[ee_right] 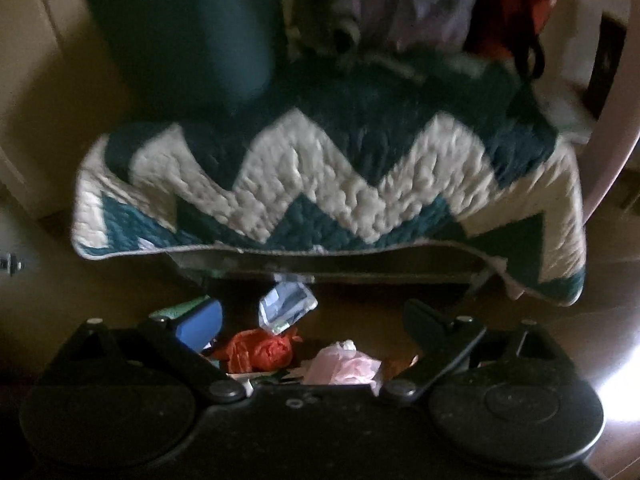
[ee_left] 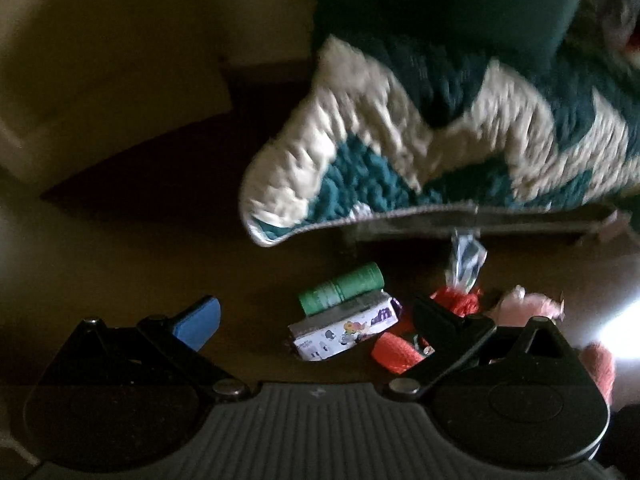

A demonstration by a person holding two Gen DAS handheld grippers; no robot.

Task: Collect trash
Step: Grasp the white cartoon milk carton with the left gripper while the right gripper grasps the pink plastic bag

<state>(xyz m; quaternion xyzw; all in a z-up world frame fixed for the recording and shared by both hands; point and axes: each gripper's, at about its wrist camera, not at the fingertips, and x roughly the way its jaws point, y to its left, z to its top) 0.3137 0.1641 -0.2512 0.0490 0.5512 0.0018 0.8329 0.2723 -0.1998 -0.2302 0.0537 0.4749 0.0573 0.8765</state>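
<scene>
1. Our left claw [ee_left: 316, 320] hangs low over the floor with its fingers spread wide and nothing between them; the blue pad [ee_left: 198, 322] sits on one side, the black finger [ee_left: 434, 316] on the other.
2. Between those fingers lies the printed box [ee_left: 344, 330], with the green roll [ee_left: 342, 288] touching its far edge. We judge the box the nearest piece of trash for this hand, so we would centre on it and close across its narrow side, not its long one.
3. Our right claw [ee_right: 316, 322] is likewise splayed and empty, above the red bag [ee_right: 260, 350] and the pink bag [ee_right: 346, 364], which lie near each other on the dark floor [ee_right: 380, 308].
4. The bags look soft and crumpled; we think a pinch on a bunched fold would hold better than a scoop at the flat edge.
5. Just beyond them is a clear wrapper [ee_right: 286, 306], close under the edge of the zigzag quilt [ee_right: 320, 184]. We should keep the fingers low and clear of that hanging hem, lest we catch cloth with the trash.
6. The light is dim and the frames are blurred, so we cannot tell where the collecting bin stands.
</scene>
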